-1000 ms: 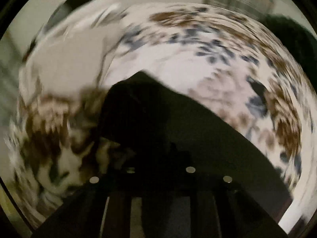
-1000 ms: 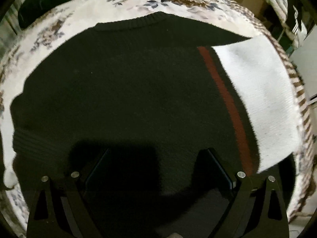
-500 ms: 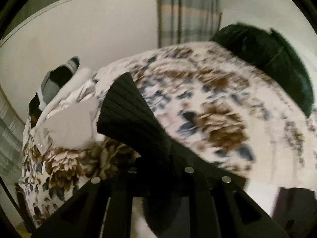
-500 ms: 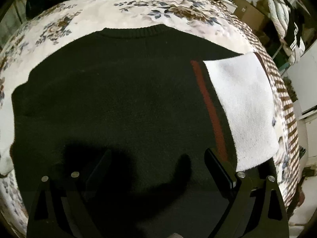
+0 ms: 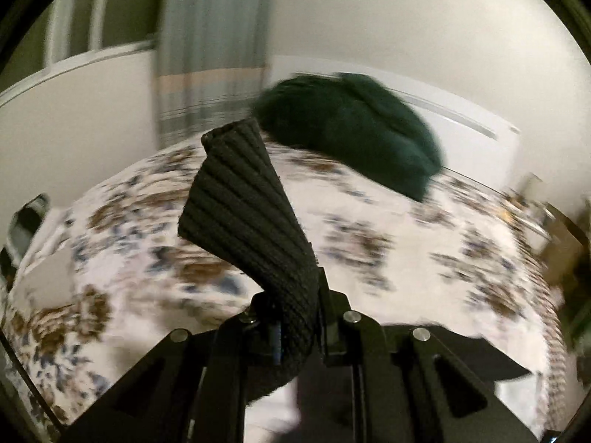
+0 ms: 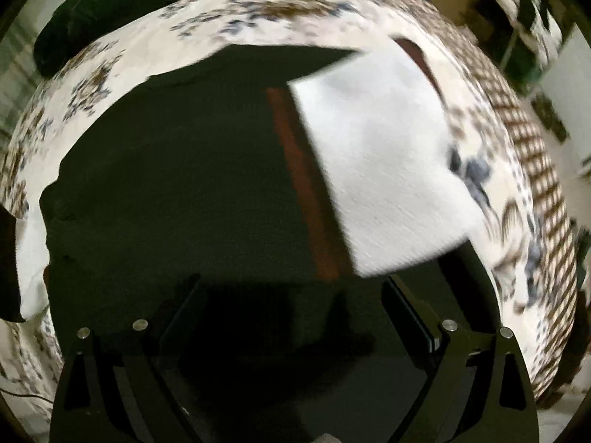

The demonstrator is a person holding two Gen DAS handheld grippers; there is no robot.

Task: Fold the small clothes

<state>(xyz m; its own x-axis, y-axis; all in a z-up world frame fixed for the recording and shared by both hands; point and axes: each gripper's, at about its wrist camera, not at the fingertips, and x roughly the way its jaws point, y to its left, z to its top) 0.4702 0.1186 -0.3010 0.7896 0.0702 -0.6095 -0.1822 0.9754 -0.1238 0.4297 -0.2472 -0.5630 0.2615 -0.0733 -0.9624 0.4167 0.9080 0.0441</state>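
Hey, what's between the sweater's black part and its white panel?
In the right wrist view, a dark red stripe runs between the black knit sweater body and the white knit panel.

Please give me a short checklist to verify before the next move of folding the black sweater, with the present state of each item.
1. Left gripper holds the ribbed cuff: ok, jaws shut on the knit.
2. Cuff lifted off the bedspread: ok, it stands up above the gripper.
3. Right gripper free: ok, jaws wide apart, holding nothing.
4. Sweater body lies flat: ok, spread on the bed under the right gripper.
5. White sleeve folded across the body: ok, beside the red stripe.
6. Where the lifted sleeve should land: cannot tell, left view is blurred.
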